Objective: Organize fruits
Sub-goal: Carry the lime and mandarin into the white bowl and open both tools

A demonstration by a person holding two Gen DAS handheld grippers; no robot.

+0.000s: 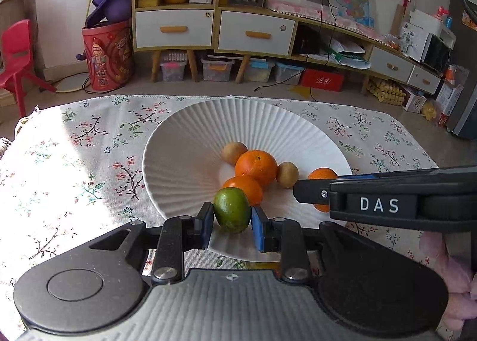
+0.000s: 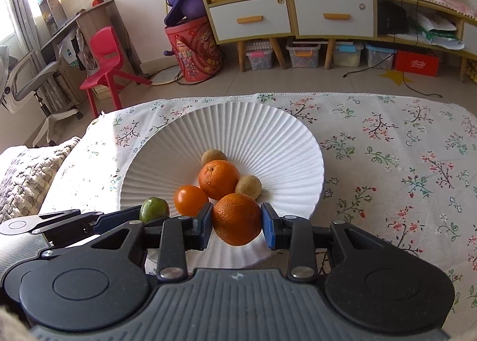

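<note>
Left tongs (image 1: 232,223) grip green fruit (image 1: 232,209), seemingly upright, over plate (image 1: 190,144).

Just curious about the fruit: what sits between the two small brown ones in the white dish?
A large orange sits between the two brown fruits, touching both; the right wrist view shows it best.

I see the bench (image 2: 387,162) covered by a floral cloth (image 2: 402,138), sunlit at its left in both views. A white ribbed plate (image 2: 238,129) sits directly on the cloth, mid-frame, near the far edge.
</note>
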